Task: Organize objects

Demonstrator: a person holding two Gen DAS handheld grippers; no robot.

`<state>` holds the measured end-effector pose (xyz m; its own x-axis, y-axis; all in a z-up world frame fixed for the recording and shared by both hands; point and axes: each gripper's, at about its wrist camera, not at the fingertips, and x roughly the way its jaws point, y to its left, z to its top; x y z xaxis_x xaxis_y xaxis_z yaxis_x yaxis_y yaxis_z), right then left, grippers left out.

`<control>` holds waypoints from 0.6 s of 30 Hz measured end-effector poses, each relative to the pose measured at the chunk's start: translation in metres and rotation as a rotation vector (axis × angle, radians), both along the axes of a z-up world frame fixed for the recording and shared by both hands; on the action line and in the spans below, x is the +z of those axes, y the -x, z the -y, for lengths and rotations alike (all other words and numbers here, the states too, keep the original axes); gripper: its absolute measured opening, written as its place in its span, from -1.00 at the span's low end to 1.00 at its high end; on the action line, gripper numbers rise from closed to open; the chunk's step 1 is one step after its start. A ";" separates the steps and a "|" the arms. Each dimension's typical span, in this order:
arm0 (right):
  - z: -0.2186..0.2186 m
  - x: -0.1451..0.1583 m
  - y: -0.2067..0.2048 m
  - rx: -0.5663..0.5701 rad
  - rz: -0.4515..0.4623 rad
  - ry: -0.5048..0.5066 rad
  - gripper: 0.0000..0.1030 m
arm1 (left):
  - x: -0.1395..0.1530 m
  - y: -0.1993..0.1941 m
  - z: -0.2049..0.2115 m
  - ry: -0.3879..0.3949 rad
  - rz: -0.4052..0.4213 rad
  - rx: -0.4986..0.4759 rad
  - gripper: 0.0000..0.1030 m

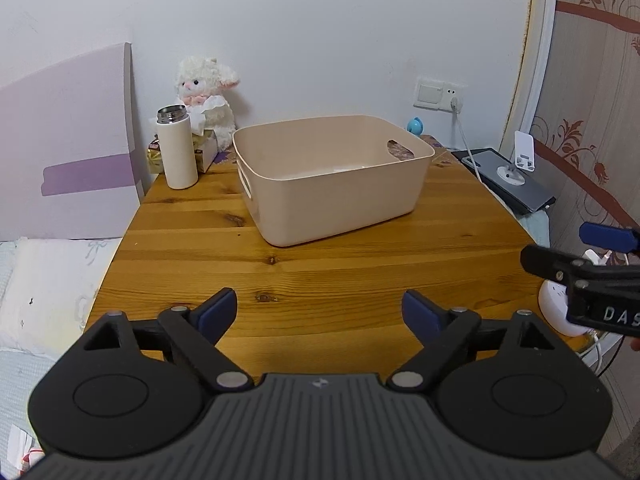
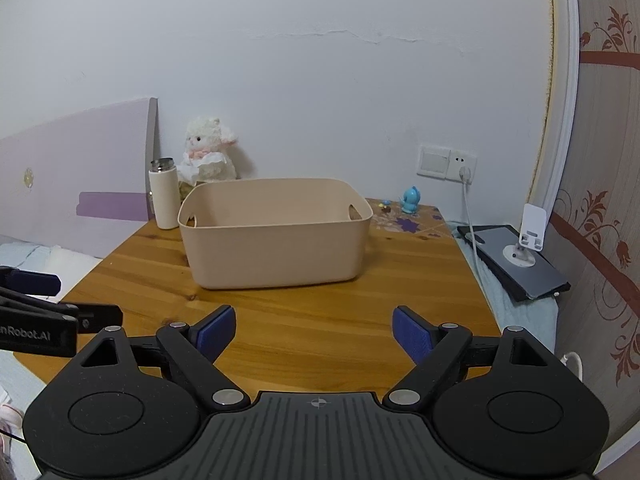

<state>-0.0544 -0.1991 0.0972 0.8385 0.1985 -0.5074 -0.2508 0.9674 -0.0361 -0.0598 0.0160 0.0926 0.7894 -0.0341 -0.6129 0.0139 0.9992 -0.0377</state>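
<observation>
A beige plastic bin [image 1: 340,196] with cut-out handles stands on the wooden table [image 1: 320,272], also in the right wrist view [image 2: 276,248]. A white flask [image 1: 177,148] with a steel top stands upright left of the bin, also in the right wrist view [image 2: 163,194]. A white plush lamb [image 1: 208,104] sits behind it against the wall. A small blue figurine [image 2: 411,200] stands at the table's back right. My left gripper [image 1: 318,312] is open and empty over the near table. My right gripper [image 2: 314,330] is open and empty, to the right of the left one.
A tissue box [image 1: 206,148] sits by the lamb. A dark tablet [image 2: 516,260] with a white phone stand [image 2: 528,236] lies right of the table. A wall socket with a white cable [image 2: 464,172] is behind. A bed with a pillow [image 1: 44,292] lies to the left.
</observation>
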 end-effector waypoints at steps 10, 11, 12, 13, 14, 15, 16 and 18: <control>0.006 -0.003 0.010 0.003 -0.020 -0.004 0.69 | 0.002 0.013 0.008 -0.007 -0.006 -0.029 0.76; 0.006 -0.003 0.011 0.003 -0.022 -0.003 0.69 | 0.002 0.014 0.008 -0.008 -0.006 -0.029 0.76; 0.006 -0.003 0.011 0.002 -0.023 -0.002 0.69 | 0.002 0.014 0.008 -0.010 -0.004 -0.026 0.76; 0.007 -0.004 0.012 0.002 -0.024 -0.001 0.69 | 0.002 0.014 0.009 -0.015 0.000 -0.021 0.76; 0.007 -0.004 0.012 0.000 -0.024 0.000 0.69 | 0.003 0.015 0.009 -0.020 0.004 -0.017 0.76; 0.007 -0.004 0.012 -0.002 -0.025 -0.001 0.69 | 0.003 0.016 0.010 -0.024 0.007 -0.015 0.76; 0.008 -0.004 0.011 -0.004 -0.026 -0.002 0.69 | 0.003 0.017 0.010 -0.025 0.008 -0.015 0.76; 0.009 -0.004 0.011 -0.007 -0.027 -0.003 0.70 | 0.004 0.017 0.009 -0.023 0.008 -0.015 0.76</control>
